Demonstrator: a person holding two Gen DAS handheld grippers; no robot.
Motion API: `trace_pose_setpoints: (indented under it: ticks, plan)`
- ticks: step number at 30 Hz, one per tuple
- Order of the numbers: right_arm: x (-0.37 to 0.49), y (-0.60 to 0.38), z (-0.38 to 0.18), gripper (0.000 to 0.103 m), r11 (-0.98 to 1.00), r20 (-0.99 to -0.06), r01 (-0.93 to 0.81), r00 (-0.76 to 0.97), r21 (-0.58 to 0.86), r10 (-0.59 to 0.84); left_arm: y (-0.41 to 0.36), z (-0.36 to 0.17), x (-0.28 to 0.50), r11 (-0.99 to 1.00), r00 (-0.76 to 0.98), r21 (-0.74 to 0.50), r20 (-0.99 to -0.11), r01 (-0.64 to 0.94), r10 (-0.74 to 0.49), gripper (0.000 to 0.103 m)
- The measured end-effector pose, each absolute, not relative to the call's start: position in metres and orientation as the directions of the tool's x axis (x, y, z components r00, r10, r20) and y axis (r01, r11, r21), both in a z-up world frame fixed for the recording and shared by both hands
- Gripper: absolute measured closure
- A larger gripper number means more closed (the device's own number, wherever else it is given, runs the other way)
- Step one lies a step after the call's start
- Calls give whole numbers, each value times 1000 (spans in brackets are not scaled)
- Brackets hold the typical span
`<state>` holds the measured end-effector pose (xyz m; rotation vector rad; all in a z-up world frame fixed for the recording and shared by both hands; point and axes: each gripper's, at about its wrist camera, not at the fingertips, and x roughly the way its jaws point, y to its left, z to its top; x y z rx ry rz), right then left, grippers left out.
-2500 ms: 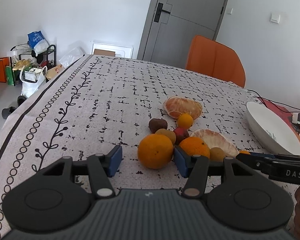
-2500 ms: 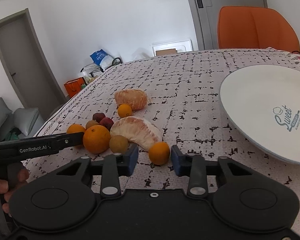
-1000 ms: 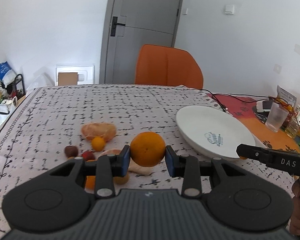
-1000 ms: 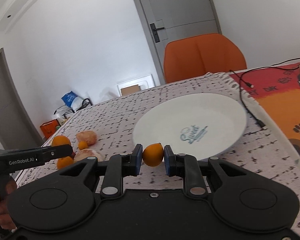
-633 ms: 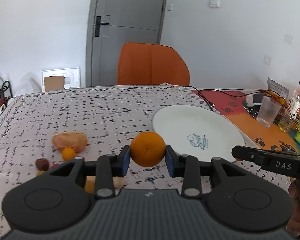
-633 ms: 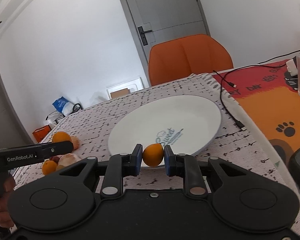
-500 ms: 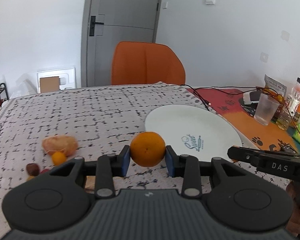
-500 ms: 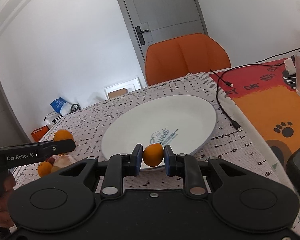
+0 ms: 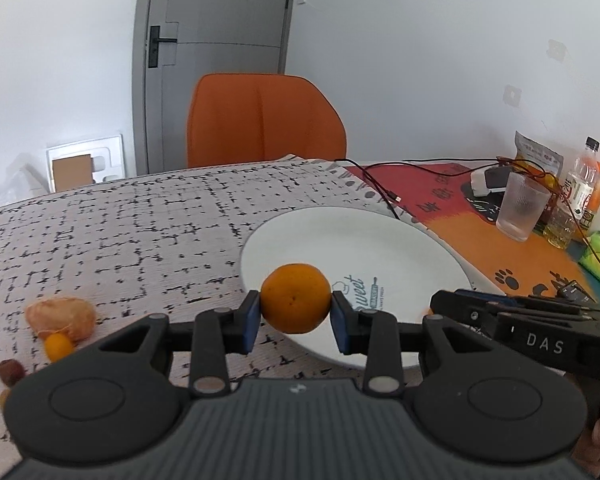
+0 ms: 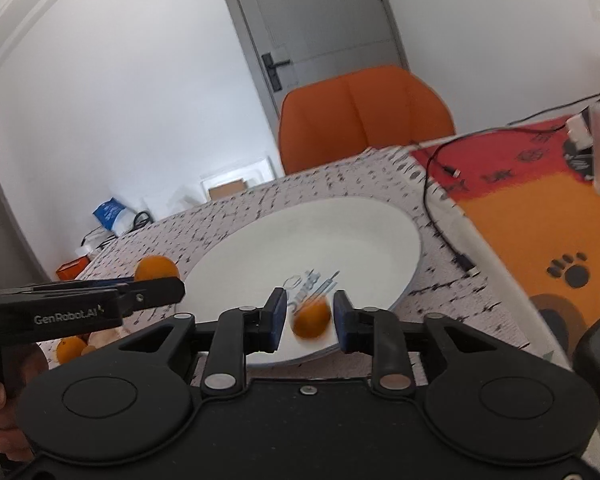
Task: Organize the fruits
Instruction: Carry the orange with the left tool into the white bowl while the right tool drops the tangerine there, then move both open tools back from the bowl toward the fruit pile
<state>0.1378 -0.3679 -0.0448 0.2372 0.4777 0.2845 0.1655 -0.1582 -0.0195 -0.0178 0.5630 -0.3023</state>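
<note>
On the far left of the patterned tablecloth (image 9: 140,220), in the left wrist view, the leftover fruit sat well apart from the plate: a peeled citrus piece (image 9: 60,316), a small orange fruit (image 9: 58,346) touching it, a dark reddish fruit (image 9: 10,370) nearer the edge. A second earlier that pile had filled more of the view, so the left hand had swung rightward. The left gripper (image 9: 296,314) held the big orange (image 9: 295,298) pinched between both blue pads, lifted over the near-left rim of the white plate (image 9: 380,240), same grip as before.

Right of that, the change that mattered: the right gripper (image 10: 310,314) had been clamped on the small mandarin (image 10: 310,318) half a second ago; now its jaws were opening. A gap showed beside the left pad, the right side was too blurred to tell, and the fruit was smeared with motion over the plate's near edge. We judged it was dropping onto the plate (image 10: 300,240): first fruit delivered. The plate looked otherwise bare.

We guessed the big orange went next, and that the round mandarin could roll off the shallow near rim.

Far right, a glass (image 9: 522,210) and bottles (image 9: 580,184) on the orange mat (image 9: 480,248) stayed clear.
</note>
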Motion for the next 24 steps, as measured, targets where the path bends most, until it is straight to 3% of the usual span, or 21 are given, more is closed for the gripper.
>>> trace_pose_setpoints:
  ticks: [11,16,24]
  plan:
    - [131,-380,-42,73,941,-417,-166,864,294,283,-172,-17,178,952,794,-100,-531,289,-296,63]
    - [131,-374,-42,71,942,-420,-171,862,289,285,-159,-15,172,962,805,-102,-529,254,-268,48]
    - [128,-362,-40,65,941,-421,-190,856,282,299,-135,-11,156,977,825,-97,-524,188,-211,40]
